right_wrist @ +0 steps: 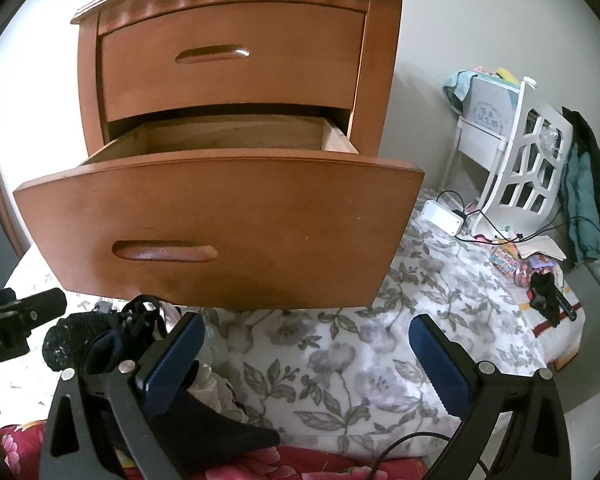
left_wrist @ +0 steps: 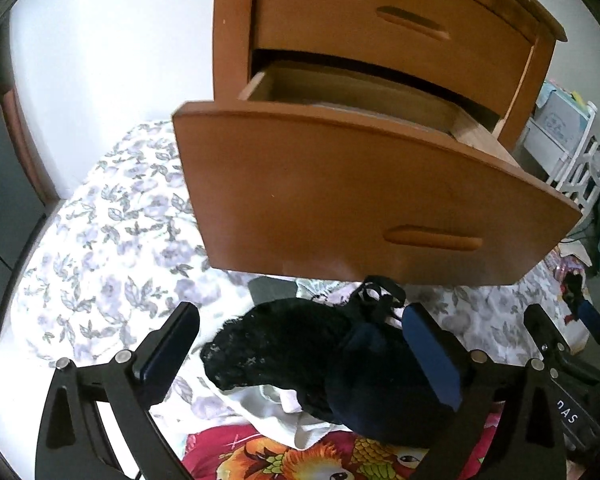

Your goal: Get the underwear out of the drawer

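Observation:
The wooden nightstand's lower drawer (left_wrist: 380, 184) (right_wrist: 220, 216) stands pulled out over the bed, and its inside looks bare in the right wrist view. On the floral bedspread below the drawer front lies a pile of underwear: a black lace piece (left_wrist: 268, 344) (right_wrist: 72, 336), a dark navy piece (left_wrist: 372, 392) and a white garment (left_wrist: 284, 404). My left gripper (left_wrist: 300, 310) is open wide, its fingers on either side of the pile, the pads not pressing it. My right gripper (right_wrist: 308, 320) is open over bare bedspread, to the right of the pile.
The upper drawer (right_wrist: 232, 56) is shut. A red patterned blanket (left_wrist: 300, 456) lies at the near edge. To the right are a white lattice chair (right_wrist: 528, 160), a white box with cables (right_wrist: 442, 216) and small toys (right_wrist: 540, 272). A white wall is at the left.

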`<state>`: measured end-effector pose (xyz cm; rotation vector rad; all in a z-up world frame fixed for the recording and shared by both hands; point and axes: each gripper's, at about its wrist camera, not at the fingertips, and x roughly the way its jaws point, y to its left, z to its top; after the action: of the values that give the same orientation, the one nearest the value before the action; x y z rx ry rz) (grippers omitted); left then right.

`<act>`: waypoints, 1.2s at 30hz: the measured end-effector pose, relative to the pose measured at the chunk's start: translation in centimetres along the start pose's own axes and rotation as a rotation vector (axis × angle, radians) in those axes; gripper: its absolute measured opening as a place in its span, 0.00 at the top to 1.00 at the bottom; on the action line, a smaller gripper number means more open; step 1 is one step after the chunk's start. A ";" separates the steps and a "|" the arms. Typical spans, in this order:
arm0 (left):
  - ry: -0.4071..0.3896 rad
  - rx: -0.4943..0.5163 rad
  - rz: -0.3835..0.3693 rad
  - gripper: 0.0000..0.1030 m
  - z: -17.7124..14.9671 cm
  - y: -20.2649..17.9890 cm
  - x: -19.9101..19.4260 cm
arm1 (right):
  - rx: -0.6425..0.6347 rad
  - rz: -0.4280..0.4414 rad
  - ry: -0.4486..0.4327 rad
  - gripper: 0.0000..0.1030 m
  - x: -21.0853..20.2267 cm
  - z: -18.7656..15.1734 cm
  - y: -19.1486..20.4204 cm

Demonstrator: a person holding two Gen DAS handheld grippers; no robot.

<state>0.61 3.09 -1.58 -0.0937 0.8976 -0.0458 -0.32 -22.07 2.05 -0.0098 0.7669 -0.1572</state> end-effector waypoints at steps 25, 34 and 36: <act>-0.095 -0.003 0.172 0.02 -3.6 0.9 -6.5 | -0.001 0.020 -0.069 0.00 -6.0 -1.2 0.5; -0.094 -0.005 0.191 0.02 -5.3 1.6 -7.7 | -0.012 0.013 -0.081 0.00 -7.8 -2.2 0.8; -0.096 -0.003 0.193 0.02 -5.5 1.7 -8.0 | -0.009 0.009 -0.086 0.00 -8.3 -2.4 0.8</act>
<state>-8.71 5.06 1.05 -0.0120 0.8072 0.1388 -7.73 -19.95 5.98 -0.0218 0.6823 -0.1435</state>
